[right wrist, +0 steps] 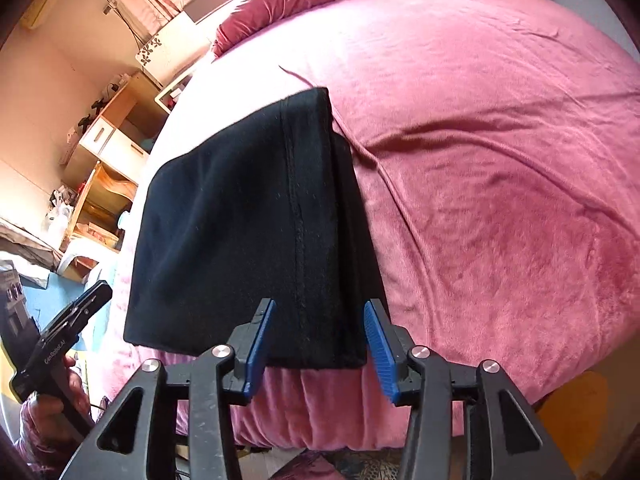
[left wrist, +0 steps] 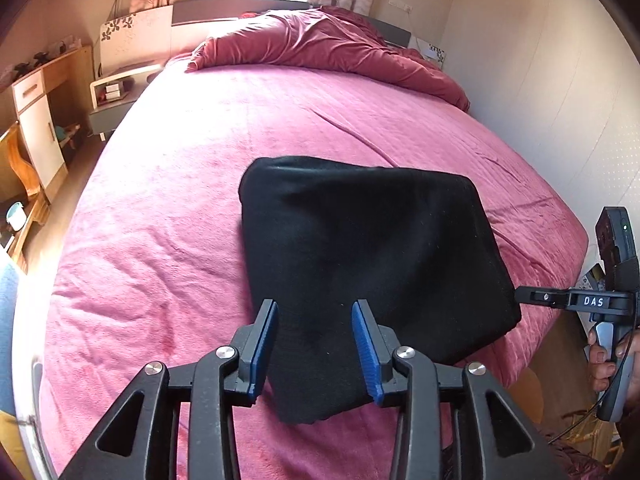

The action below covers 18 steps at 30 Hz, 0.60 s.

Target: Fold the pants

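My left gripper (left wrist: 315,344) and right gripper (right wrist: 320,344): both jaws spread, gripping nothing, hovering at the near edge of the black pants (left wrist: 360,256). Pants lie folded on the pink bed (left wrist: 160,208); crumpled duvet (left wrist: 320,48) beyond.

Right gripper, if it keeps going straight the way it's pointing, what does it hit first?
Most likely the folded black pants: the open right gripper points at their near edge, on the pink bedspread. Its height above them is unclear.
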Available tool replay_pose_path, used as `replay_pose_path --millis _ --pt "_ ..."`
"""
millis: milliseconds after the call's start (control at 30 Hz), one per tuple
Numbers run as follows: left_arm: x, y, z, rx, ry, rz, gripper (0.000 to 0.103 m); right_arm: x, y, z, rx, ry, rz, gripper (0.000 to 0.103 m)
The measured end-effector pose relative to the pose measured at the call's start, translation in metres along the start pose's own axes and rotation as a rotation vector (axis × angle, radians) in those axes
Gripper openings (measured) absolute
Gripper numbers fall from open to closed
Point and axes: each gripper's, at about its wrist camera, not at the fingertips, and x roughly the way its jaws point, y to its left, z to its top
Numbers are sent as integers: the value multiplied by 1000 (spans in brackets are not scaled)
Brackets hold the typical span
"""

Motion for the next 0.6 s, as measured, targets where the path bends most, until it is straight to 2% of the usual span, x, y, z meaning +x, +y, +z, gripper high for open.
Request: replay_pose_path --millis 233,600 --pt "-2 7 2 -12 -1 21 40 14 6 22 -1 -3 -7 64" --pt "7 14 5 -12 21 55 40 35 -5 45 52 -2 1 77"
